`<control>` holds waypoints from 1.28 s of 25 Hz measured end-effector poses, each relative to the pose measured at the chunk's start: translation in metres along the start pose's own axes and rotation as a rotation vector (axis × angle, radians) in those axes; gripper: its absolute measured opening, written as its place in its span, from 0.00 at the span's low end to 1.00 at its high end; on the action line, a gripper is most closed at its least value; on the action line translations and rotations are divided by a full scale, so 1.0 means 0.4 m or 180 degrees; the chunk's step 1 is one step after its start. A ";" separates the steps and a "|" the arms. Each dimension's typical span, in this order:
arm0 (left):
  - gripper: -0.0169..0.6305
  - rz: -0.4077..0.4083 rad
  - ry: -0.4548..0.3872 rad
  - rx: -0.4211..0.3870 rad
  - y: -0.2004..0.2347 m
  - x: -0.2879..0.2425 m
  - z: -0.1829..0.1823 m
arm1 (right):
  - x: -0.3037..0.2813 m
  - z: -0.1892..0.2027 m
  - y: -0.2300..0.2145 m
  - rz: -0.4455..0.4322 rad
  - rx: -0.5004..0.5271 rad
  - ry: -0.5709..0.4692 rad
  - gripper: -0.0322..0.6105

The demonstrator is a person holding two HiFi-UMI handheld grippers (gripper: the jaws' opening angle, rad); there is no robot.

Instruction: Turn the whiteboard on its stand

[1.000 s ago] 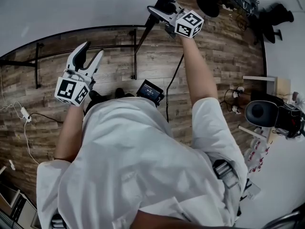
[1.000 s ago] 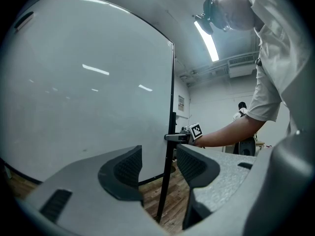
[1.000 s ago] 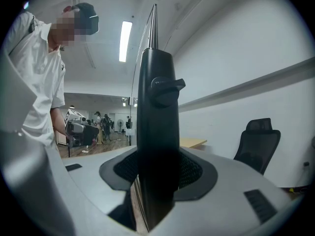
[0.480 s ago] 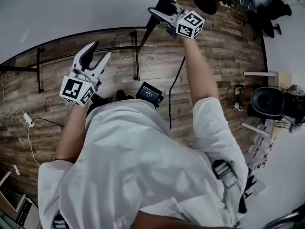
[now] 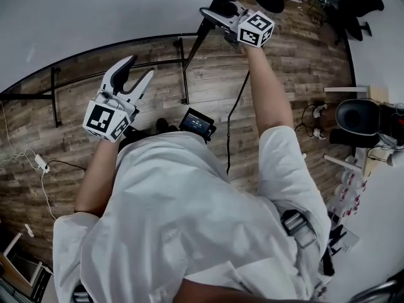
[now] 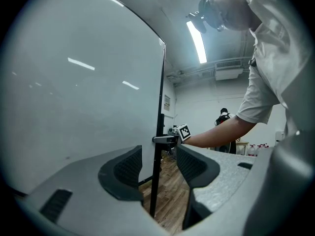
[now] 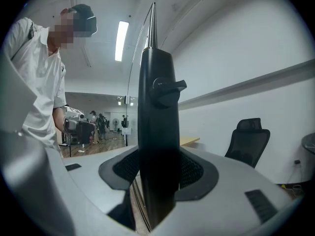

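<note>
The whiteboard [image 5: 95,11] fills the top left of the head view as a big white tilted sheet; in the left gripper view the whiteboard [image 6: 78,82] is the pale surface on the left. A black side post [image 7: 156,132] with a lock knob [image 7: 166,90] runs along its edge. My right gripper [image 5: 214,14] is shut on that post, and the right gripper [image 7: 157,166] pads press it from both sides. My left gripper [image 5: 139,68] is open close to the board face, and nothing sits between the left gripper [image 6: 157,161] jaws, only the far post [image 6: 158,132] seen through the gap.
The stand's black base bars [image 5: 183,74] lie on the wooden floor under the board. A black device [image 5: 197,120] and a cable [image 5: 237,112] lie by the person's feet, a power strip [image 5: 39,163] at left. Black office chairs [image 5: 356,115] [image 7: 248,136] stand at right.
My left gripper has moved right and a little toward the board, still open. The right gripper has shifted slightly right, still closed on the post.
</note>
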State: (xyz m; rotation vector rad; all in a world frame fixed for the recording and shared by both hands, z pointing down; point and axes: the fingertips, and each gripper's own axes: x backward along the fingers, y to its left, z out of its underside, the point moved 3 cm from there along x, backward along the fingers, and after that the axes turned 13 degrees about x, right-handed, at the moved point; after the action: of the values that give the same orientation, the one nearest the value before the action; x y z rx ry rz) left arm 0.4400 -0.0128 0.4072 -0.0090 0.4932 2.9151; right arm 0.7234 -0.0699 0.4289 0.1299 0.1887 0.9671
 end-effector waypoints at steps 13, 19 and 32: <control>0.37 0.0145 0.0062 0.0015 -0.025 -0.072 0.008 | 0.098 0.028 -0.061 0.0129 -0.0051 0.0040 0.38; 0.37 0.0208 0.0084 0.0025 -0.033 -0.097 0.019 | 0.137 0.044 -0.080 0.0204 -0.0078 0.0074 0.39; 0.37 0.0209 0.0088 0.0043 -0.028 -0.100 0.022 | 0.221 0.058 -0.115 0.0330 -0.0151 0.0141 0.40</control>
State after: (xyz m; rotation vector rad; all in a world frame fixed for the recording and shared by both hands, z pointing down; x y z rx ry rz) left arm 0.4818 -0.0066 0.4134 -0.0320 0.5274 2.9795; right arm 0.8143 -0.0235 0.4337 0.0753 0.2013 1.0777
